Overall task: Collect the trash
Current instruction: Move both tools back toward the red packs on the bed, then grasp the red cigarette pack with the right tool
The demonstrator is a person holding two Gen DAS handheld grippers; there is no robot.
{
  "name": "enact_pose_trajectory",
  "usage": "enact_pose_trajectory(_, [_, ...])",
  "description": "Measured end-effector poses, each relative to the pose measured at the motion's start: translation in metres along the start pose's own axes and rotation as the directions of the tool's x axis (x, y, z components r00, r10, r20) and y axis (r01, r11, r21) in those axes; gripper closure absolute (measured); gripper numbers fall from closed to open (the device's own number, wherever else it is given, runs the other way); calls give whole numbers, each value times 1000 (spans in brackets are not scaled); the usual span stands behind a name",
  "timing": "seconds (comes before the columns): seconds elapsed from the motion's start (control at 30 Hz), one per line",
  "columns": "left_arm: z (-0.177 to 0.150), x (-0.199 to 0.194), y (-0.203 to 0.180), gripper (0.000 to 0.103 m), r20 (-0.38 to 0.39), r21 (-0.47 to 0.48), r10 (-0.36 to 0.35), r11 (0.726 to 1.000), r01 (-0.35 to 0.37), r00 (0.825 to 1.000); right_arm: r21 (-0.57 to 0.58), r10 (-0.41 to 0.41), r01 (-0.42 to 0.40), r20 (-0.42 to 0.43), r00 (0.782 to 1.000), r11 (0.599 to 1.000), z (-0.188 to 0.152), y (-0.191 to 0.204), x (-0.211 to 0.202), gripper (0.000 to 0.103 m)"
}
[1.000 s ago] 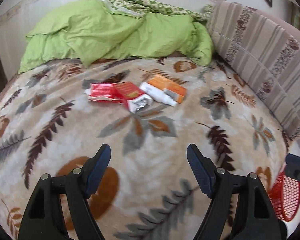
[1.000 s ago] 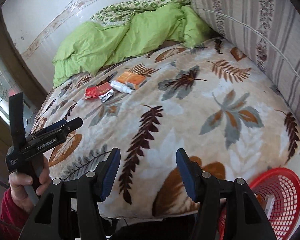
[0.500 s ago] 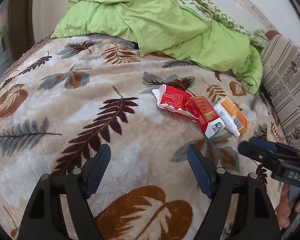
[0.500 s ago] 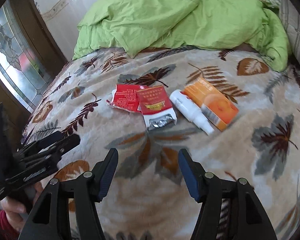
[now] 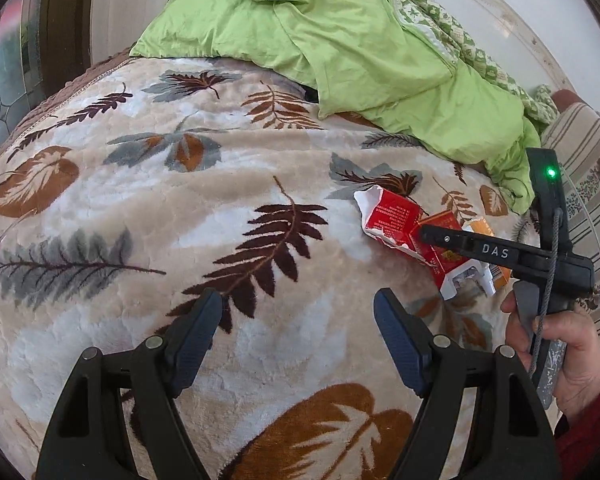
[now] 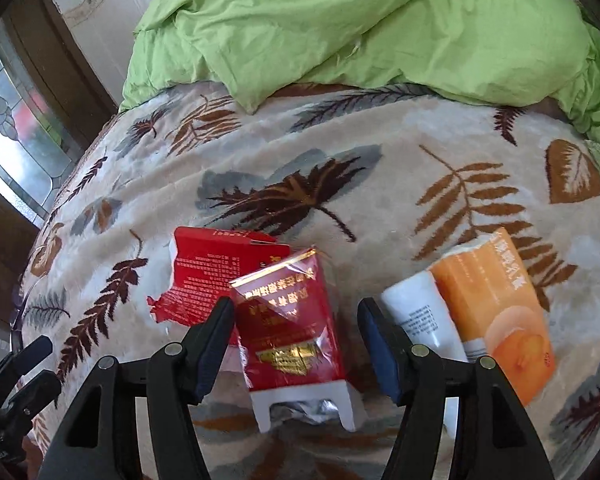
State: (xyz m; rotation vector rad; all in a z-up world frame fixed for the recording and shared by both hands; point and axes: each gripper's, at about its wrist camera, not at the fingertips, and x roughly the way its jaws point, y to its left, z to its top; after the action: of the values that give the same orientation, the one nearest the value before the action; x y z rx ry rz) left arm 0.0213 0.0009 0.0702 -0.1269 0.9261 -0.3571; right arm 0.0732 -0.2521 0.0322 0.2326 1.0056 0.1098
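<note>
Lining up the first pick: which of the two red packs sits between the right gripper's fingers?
The glossy red pack with gold print, white end toward the camera; the torn red pack lies left, outside the fingers.

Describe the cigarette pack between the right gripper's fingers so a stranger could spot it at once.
On the leaf-patterned blanket in front of the green duvet lie four pieces of trash in a row. The glossy red cigarette pack is second from the left, overlapping a torn red carton. Only it has gold print and an open white end showing foil.

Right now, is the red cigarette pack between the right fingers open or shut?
Open: the red cigarette pack lies flat on the blanket, white end flaps splayed, silver foil showing inside.
</note>
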Motion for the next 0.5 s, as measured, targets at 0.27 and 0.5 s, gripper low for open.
enact_pose_trajectory(0.27, [3,0,5,26,5,-1,7,1000,-7,1000,-134,-100,99,-2,995,986,-19,42,14,45])
enact_pose_trajectory(0.5, [6,3,12,26,0,-29,-29,999,29,1000,-55,246,-253,-107,963,966,-76,76,-9,45])
